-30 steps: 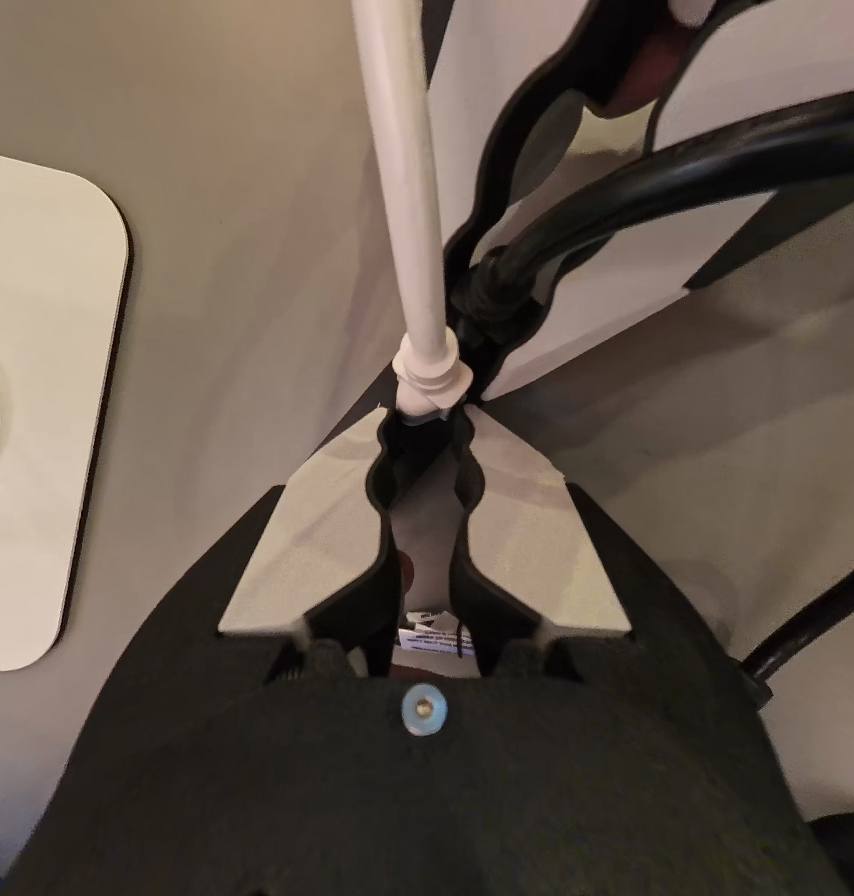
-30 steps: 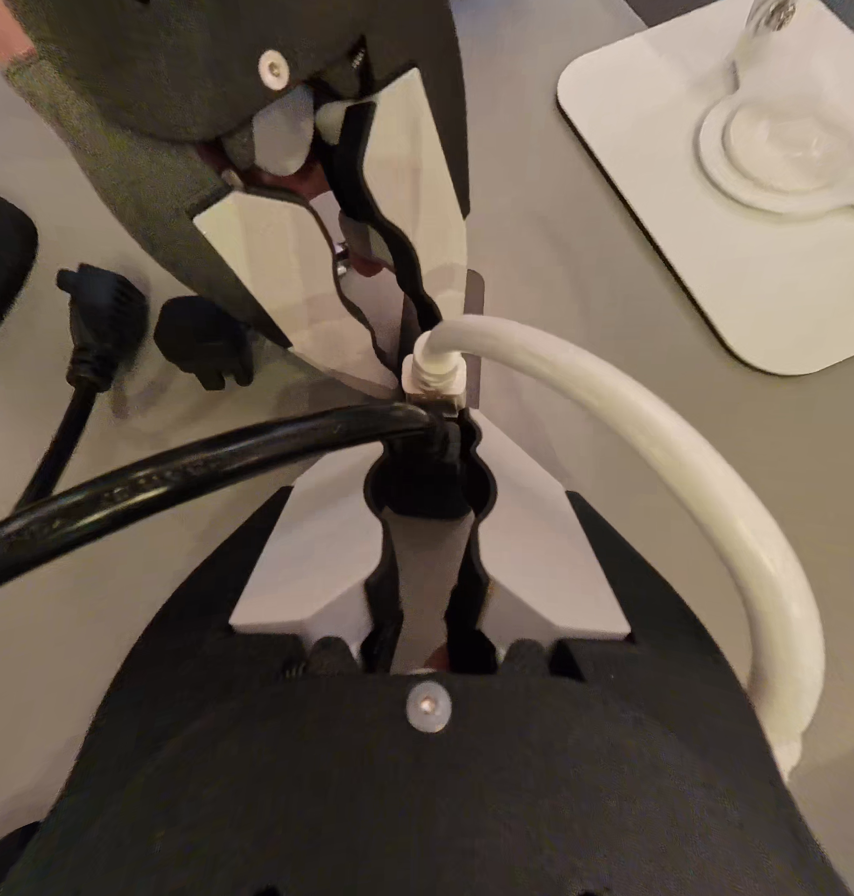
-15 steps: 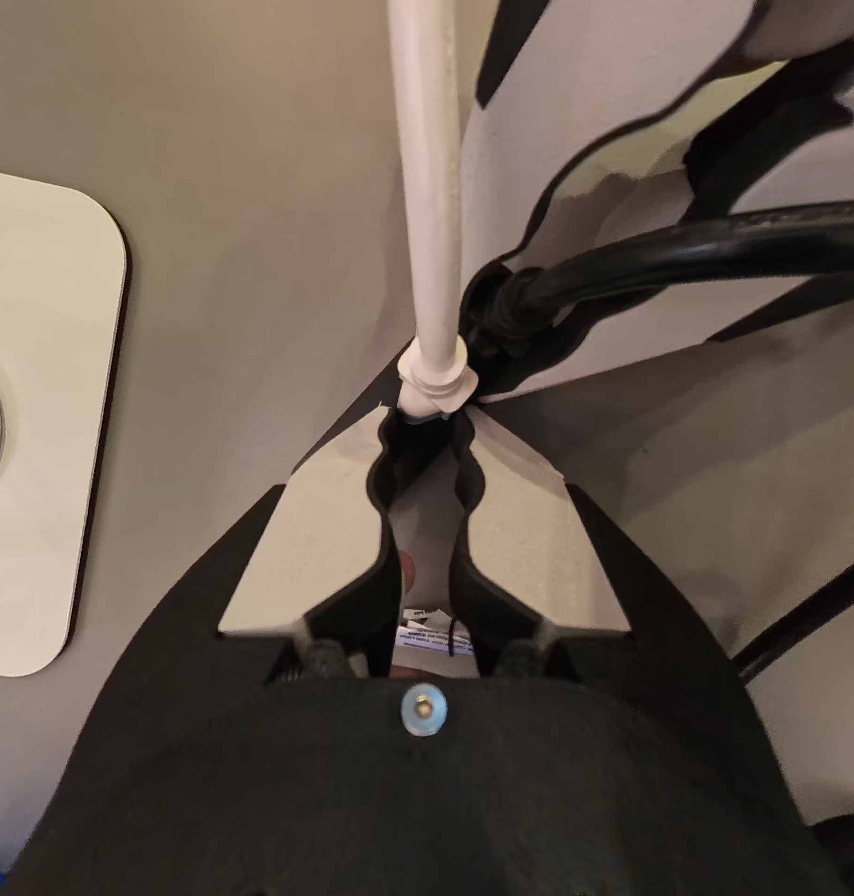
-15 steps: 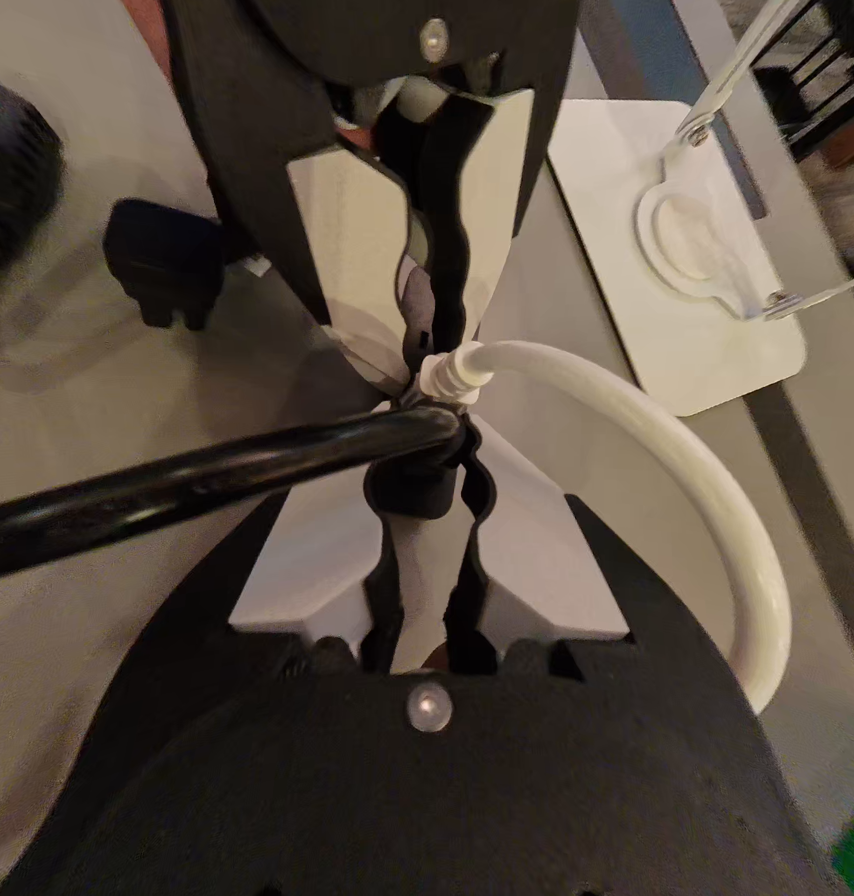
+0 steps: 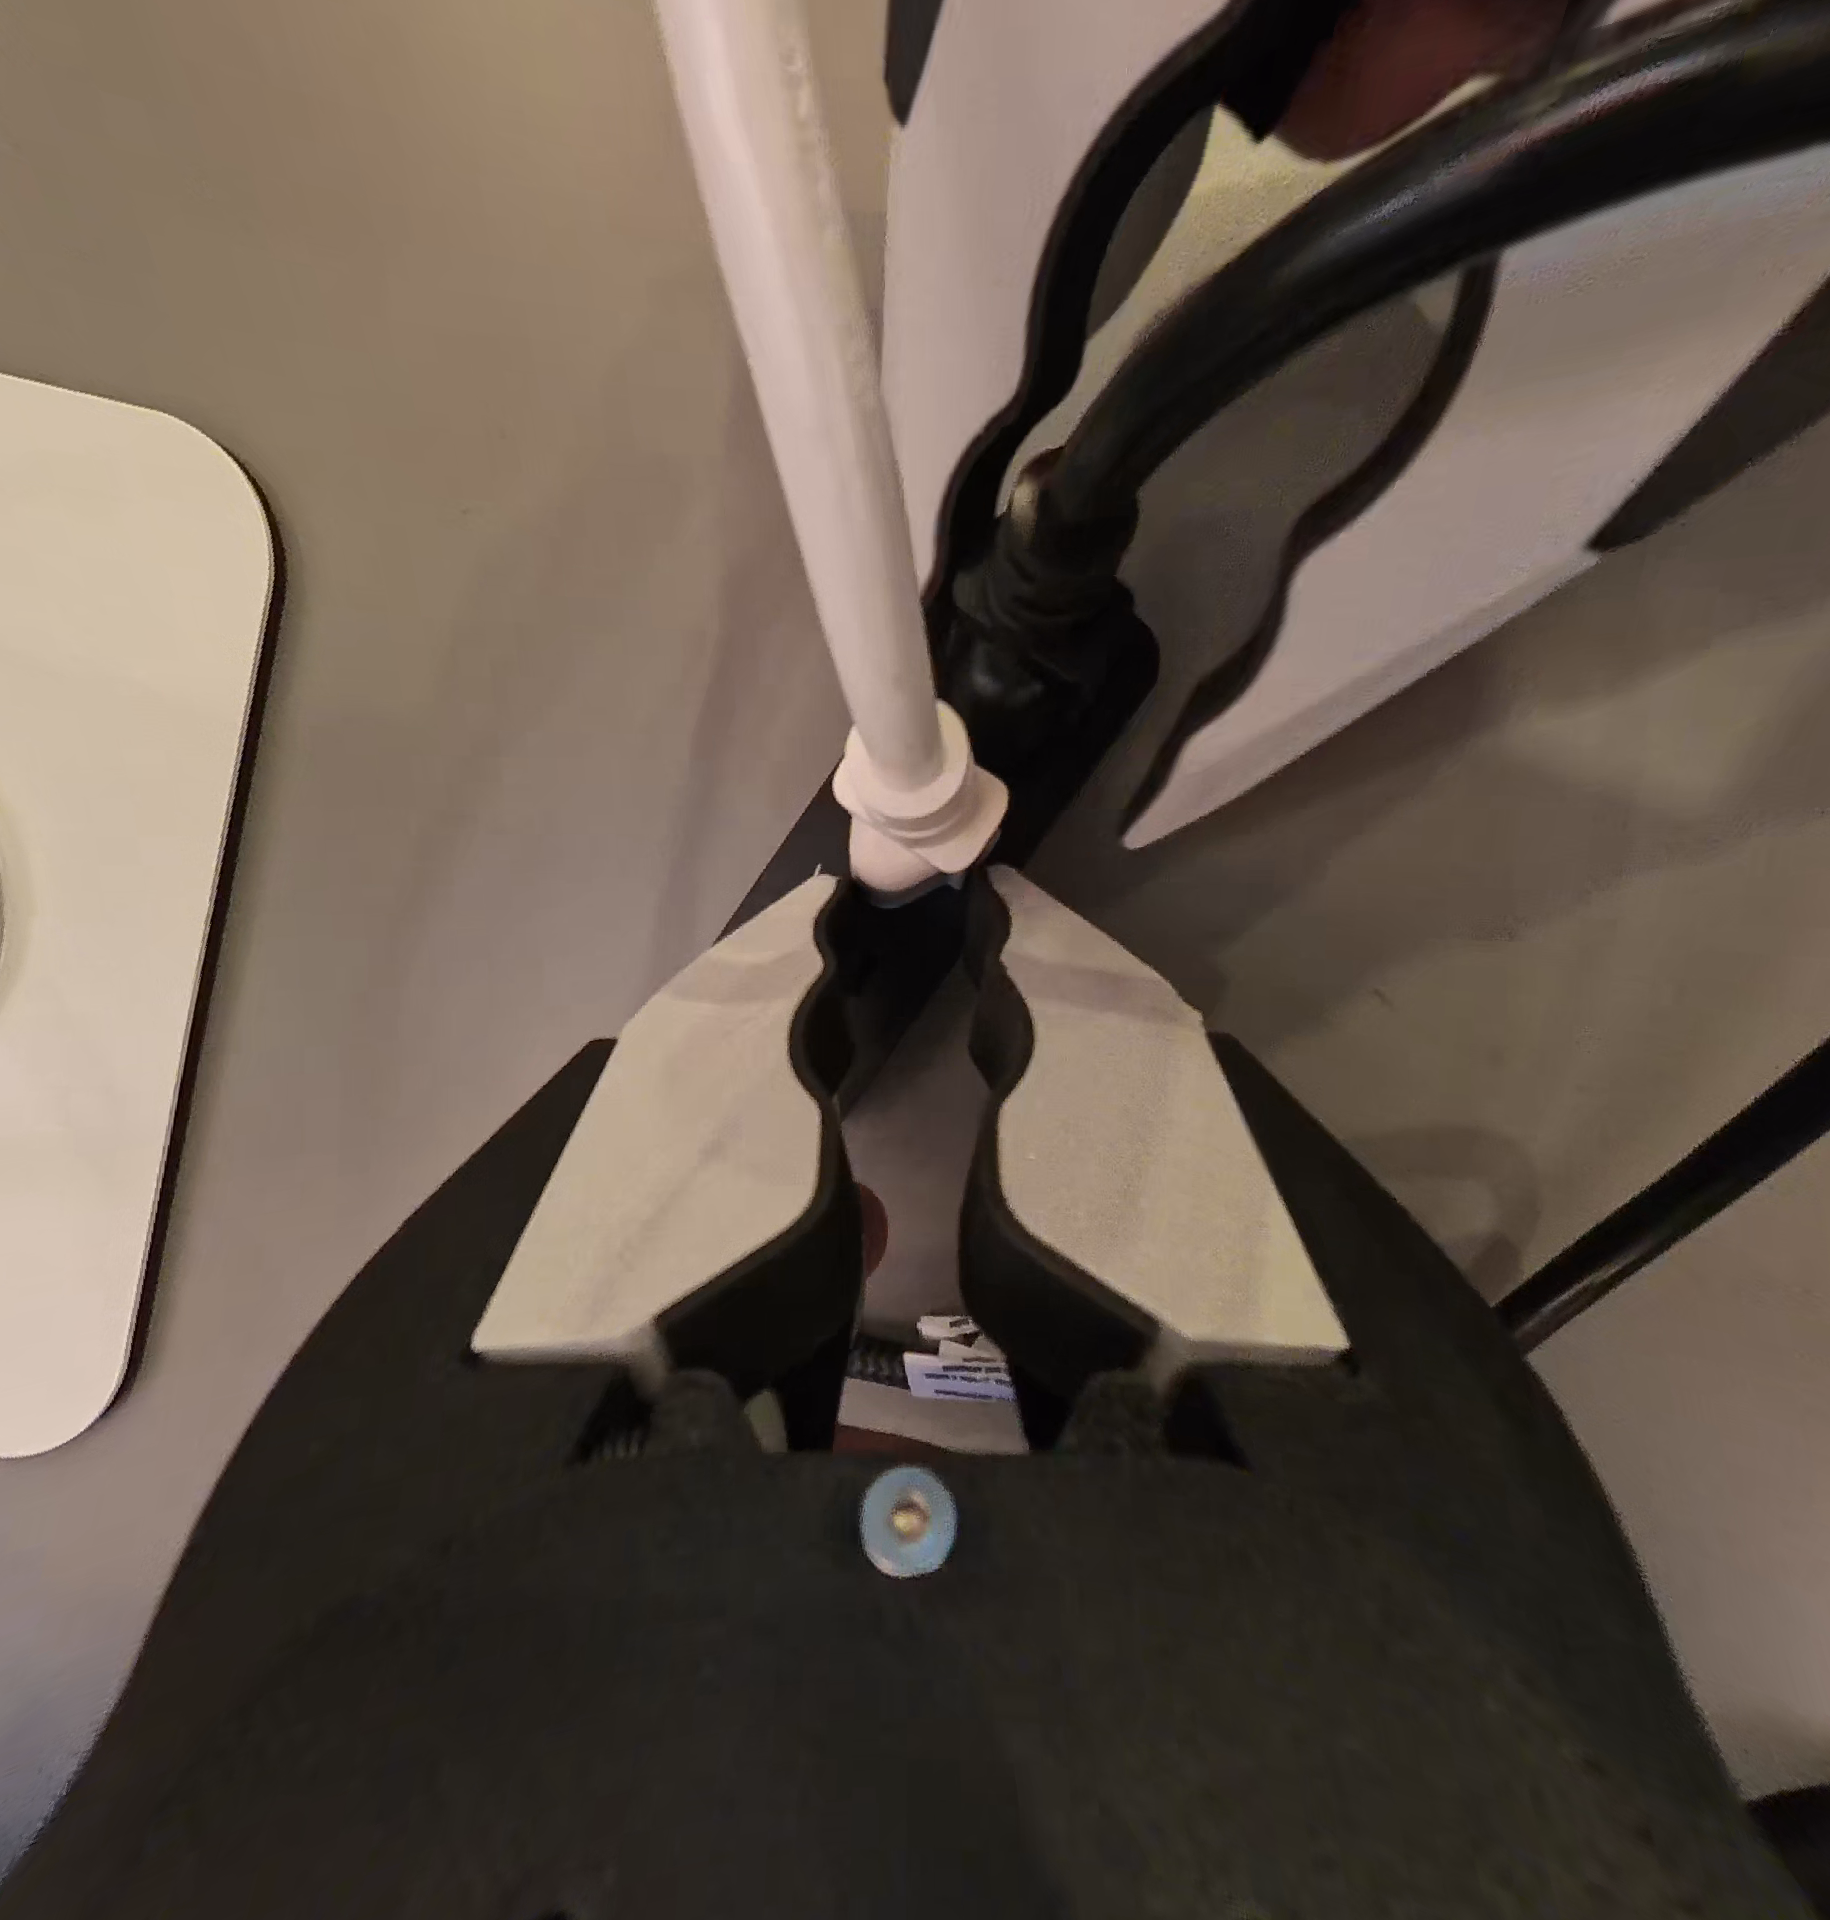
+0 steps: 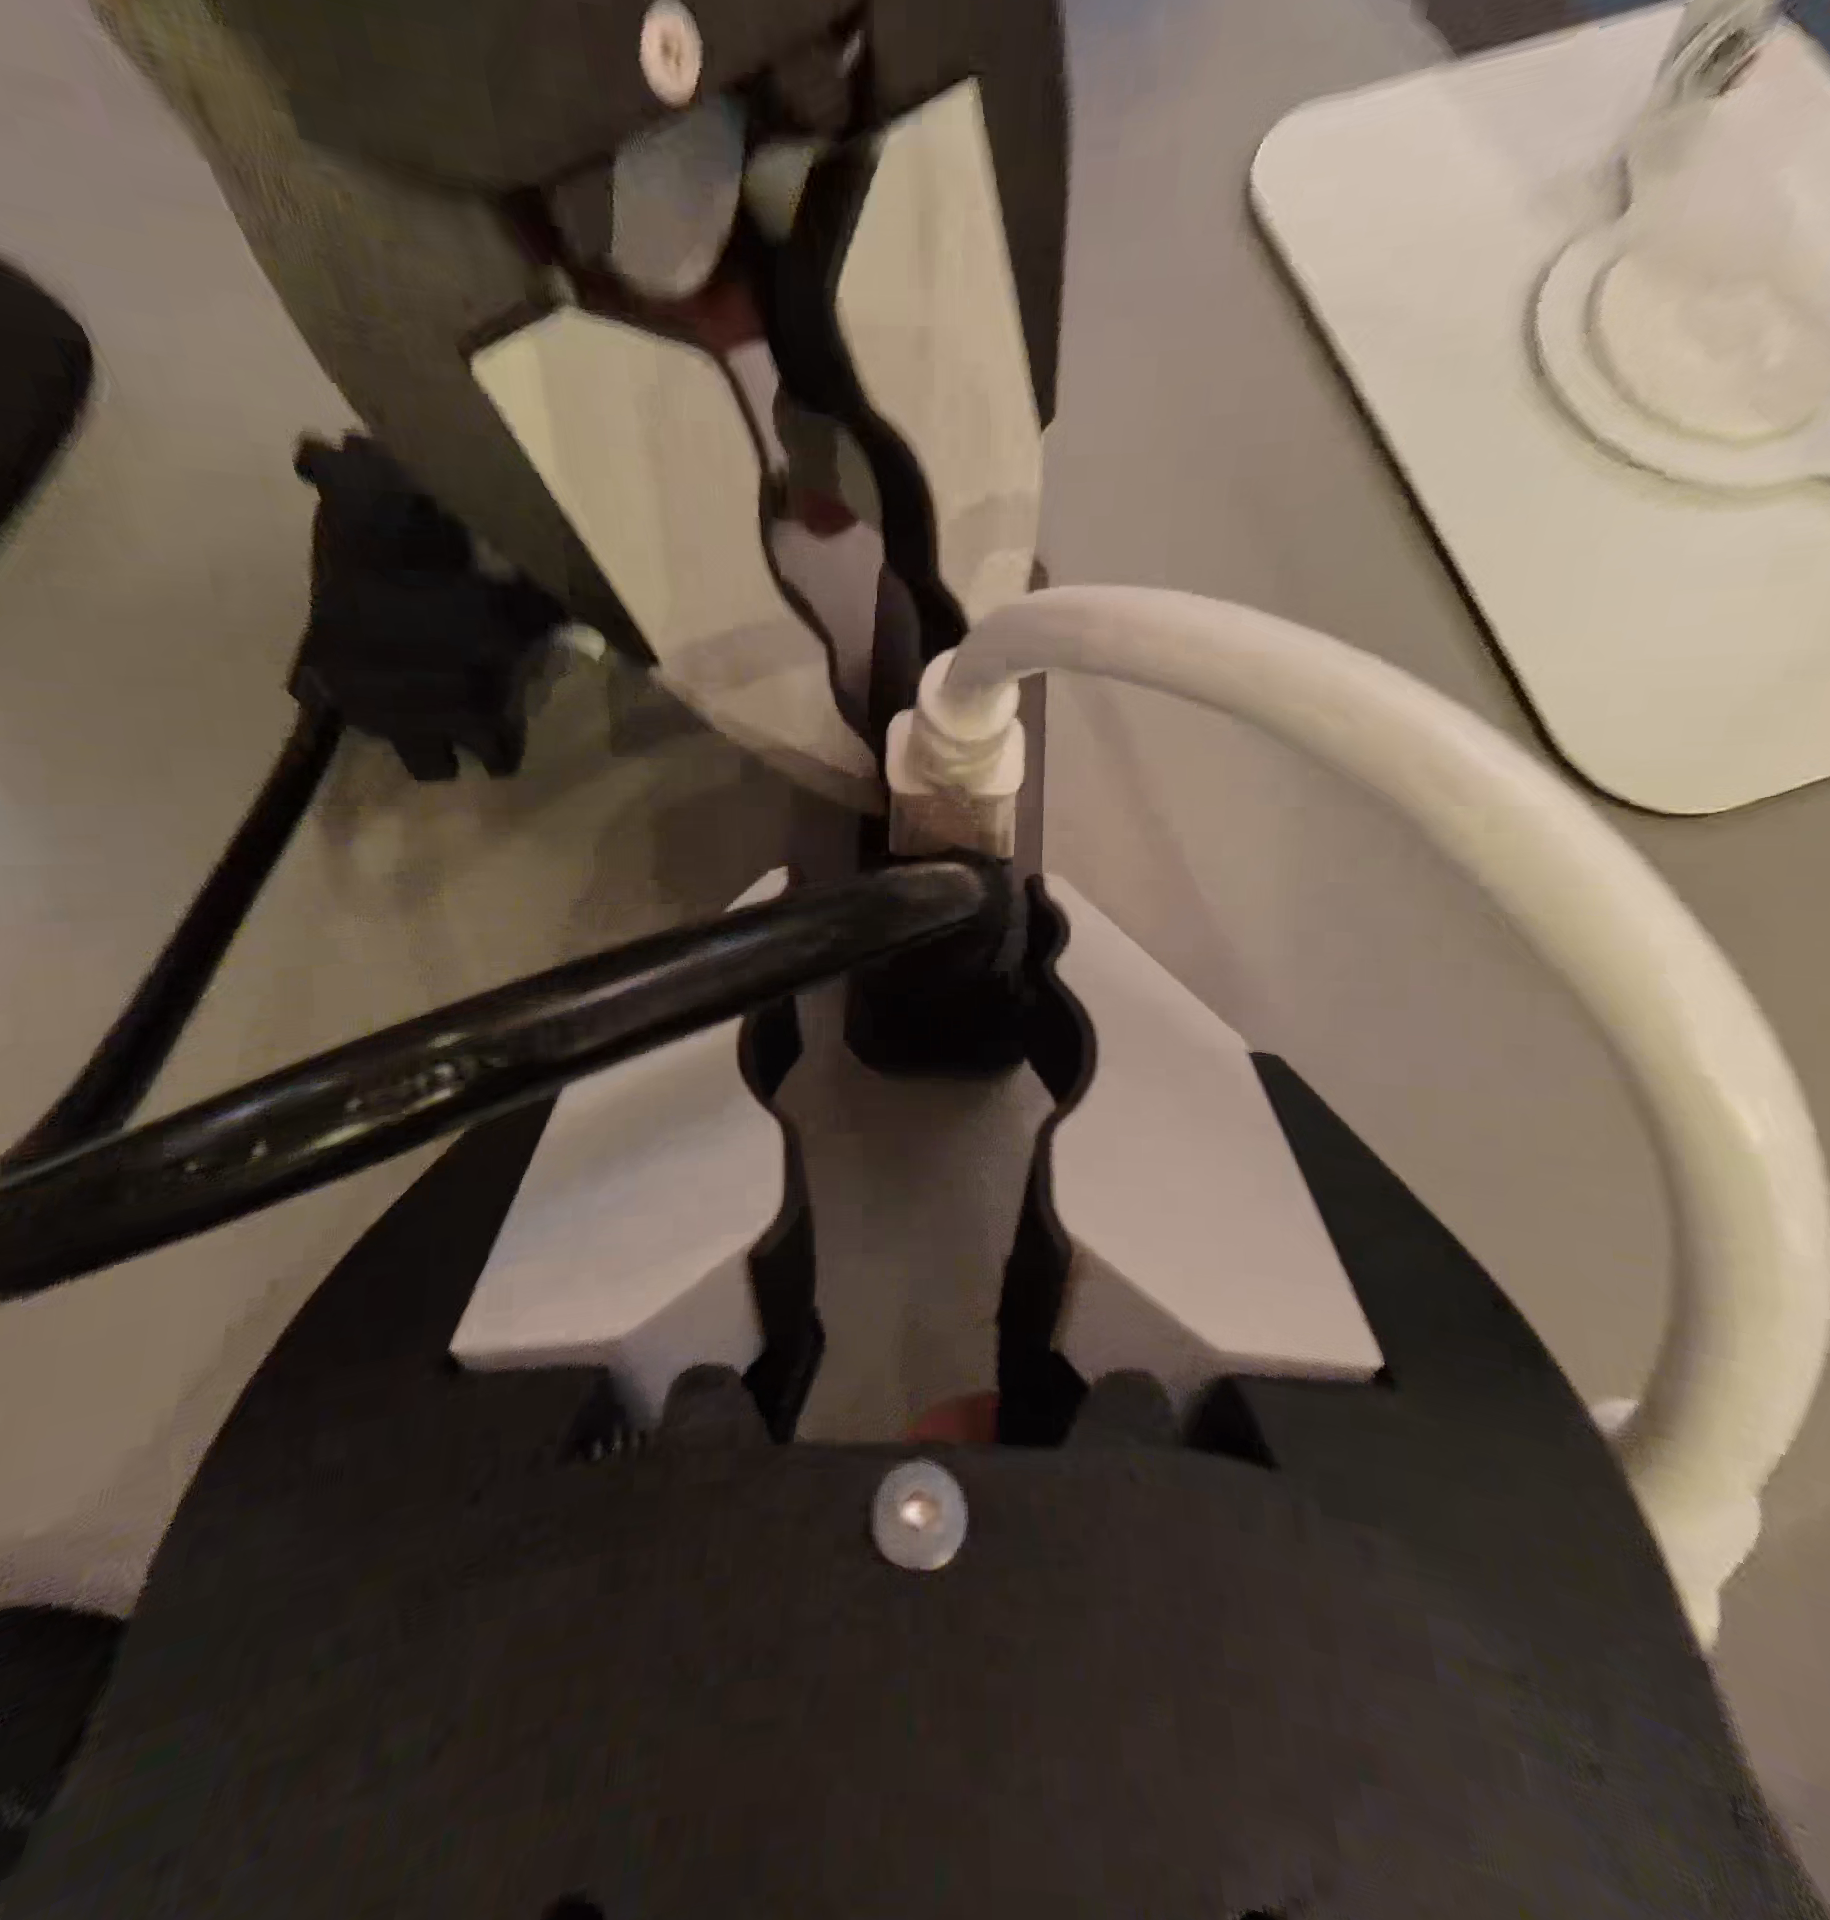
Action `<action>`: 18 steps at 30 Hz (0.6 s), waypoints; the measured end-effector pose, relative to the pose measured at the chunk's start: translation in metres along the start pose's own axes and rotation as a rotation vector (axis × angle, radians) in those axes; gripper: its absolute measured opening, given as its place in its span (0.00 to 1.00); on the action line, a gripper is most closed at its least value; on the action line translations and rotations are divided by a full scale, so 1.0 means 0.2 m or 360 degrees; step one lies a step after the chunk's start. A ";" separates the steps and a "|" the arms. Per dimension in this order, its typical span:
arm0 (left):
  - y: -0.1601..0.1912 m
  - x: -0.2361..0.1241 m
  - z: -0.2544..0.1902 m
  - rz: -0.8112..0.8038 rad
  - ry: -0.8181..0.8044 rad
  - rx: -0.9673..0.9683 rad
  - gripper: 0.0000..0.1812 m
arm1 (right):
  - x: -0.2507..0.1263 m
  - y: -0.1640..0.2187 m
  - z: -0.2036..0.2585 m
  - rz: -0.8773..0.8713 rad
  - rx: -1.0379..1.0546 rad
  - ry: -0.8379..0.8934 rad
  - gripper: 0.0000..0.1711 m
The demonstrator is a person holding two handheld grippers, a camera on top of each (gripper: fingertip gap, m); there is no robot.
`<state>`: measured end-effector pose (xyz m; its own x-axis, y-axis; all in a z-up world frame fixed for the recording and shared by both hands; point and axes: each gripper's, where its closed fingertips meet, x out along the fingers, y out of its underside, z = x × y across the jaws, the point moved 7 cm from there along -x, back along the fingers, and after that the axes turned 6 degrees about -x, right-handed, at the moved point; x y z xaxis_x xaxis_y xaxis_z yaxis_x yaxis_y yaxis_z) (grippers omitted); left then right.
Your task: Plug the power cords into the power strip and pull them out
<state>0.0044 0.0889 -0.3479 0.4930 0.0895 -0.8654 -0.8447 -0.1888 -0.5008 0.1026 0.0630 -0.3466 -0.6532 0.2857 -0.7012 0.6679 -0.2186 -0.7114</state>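
Clamping the white plug (image 6: 952, 764) in your left gripper (image 5: 909, 883) and black plug (image 6: 937, 1013) in your right gripper (image 6: 926, 935), yanking crooked could drag the dark power strip (image 5: 1072, 769) up.

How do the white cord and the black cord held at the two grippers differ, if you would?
The white cord is pale and sweeps right in an arc; the black cord is dark and runs off left. The white one ends at the left gripper, the black one at the right gripper. Both are thick and round.

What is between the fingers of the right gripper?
The right gripper holds a black plug, its black cord leaving sideways. The plug's prongs and the power strip below cannot be seen; the white plug and gripper fingers cover them.
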 end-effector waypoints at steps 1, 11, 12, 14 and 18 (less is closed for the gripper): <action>0.00 0.00 0.00 -0.0001 0.0000 -0.0002 0.11 | 0.00 0.01 0.01 0.0071 -0.0049 0.0015 0.24; 0.00 0.00 0.00 -0.0019 0.0019 -0.0004 0.11 | 0.02 -0.01 0.01 0.0234 -0.0259 0.0145 0.13; 0.00 0.00 0.00 -0.0019 0.0018 0.0006 0.11 | 0.02 -0.01 0.03 0.0266 -0.0336 0.0204 0.12; 0.00 0.00 0.00 -0.0008 0.0018 0.0025 0.11 | 0.02 -0.02 0.06 0.0310 -0.0451 0.0297 0.12; 0.00 0.00 0.00 -0.0018 0.0019 0.0027 0.10 | 0.02 -0.02 0.06 0.0299 -0.0364 0.0249 0.12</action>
<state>0.0043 0.0879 -0.3478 0.5050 0.0797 -0.8594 -0.8424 -0.1714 -0.5109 0.0936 0.0546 -0.3464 -0.4603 0.4042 -0.7904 0.8457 -0.0711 -0.5289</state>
